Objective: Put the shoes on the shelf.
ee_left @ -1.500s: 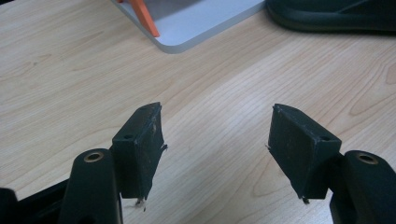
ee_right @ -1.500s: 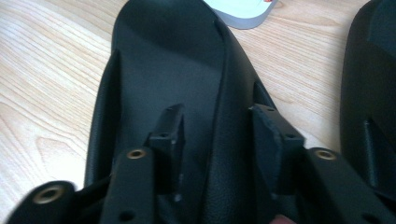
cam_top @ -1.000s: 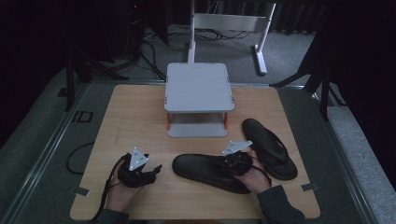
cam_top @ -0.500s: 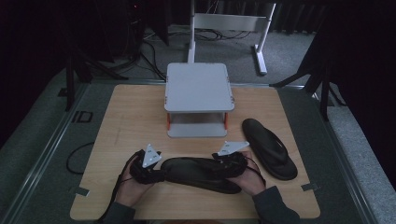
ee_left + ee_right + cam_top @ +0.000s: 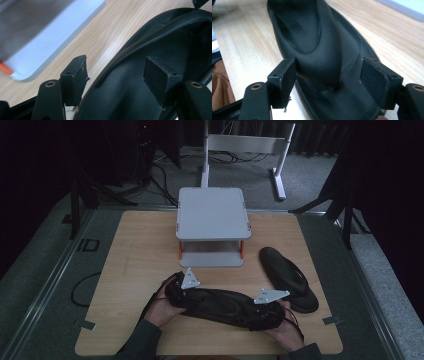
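Both grippers have closed in on the near-edge flip-flop (image 5: pixel 220 304): left gripper (image 5: pixel 176 292) and right gripper (image 5: pixel 267 312), jaws wide, straddle its ends.

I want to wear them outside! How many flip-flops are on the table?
2. One flip-flop lies near the front edge between the left gripper and right gripper. The other flip-flop lies right of the grey stand.

Both hand-held grippers at near sandal (image 5: pixel 220 304); other sandal (image 5: pixel 287 276) right.
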`<state>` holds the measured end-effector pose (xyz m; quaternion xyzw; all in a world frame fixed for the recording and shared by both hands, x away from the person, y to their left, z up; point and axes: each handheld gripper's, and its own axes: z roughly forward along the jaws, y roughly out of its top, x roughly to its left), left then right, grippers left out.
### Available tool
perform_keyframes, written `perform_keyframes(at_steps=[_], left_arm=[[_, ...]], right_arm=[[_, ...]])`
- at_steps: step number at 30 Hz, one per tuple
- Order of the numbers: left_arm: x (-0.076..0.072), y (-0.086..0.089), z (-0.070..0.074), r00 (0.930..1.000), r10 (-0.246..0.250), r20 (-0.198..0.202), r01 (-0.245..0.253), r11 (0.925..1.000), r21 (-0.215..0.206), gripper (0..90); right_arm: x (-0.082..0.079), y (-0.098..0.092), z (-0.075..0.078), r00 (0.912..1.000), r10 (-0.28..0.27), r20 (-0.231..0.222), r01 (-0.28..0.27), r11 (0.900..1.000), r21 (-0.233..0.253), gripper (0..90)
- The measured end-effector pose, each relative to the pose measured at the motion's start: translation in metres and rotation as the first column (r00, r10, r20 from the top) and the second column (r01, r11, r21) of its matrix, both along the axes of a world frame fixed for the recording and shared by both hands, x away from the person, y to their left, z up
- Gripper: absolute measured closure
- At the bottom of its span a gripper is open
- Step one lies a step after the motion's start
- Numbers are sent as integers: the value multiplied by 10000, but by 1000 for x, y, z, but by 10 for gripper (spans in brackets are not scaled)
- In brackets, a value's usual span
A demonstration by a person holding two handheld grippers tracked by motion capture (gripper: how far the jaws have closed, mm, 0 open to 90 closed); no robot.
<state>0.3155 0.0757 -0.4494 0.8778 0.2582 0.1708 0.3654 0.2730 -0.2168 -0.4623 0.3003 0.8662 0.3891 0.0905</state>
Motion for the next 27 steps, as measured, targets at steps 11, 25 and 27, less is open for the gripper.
perform_keyframes(at_steps=[11,25,27], left_arm=[[4,-31,-8,9941,-1058,-254,1069,9932,455,432],[10,-38,-10,9972,-478,579,378,9858,1634,688],[8,-29,-8,9983,-344,480,254,9840,1762,727]], right_arm=[[-1,-1,-4,9991,419,18,-418,9988,-273,313],[14,-2,0,9977,96,664,-42,9967,-815,321],[23,-1,3,9949,-278,971,366,9953,-899,341]])
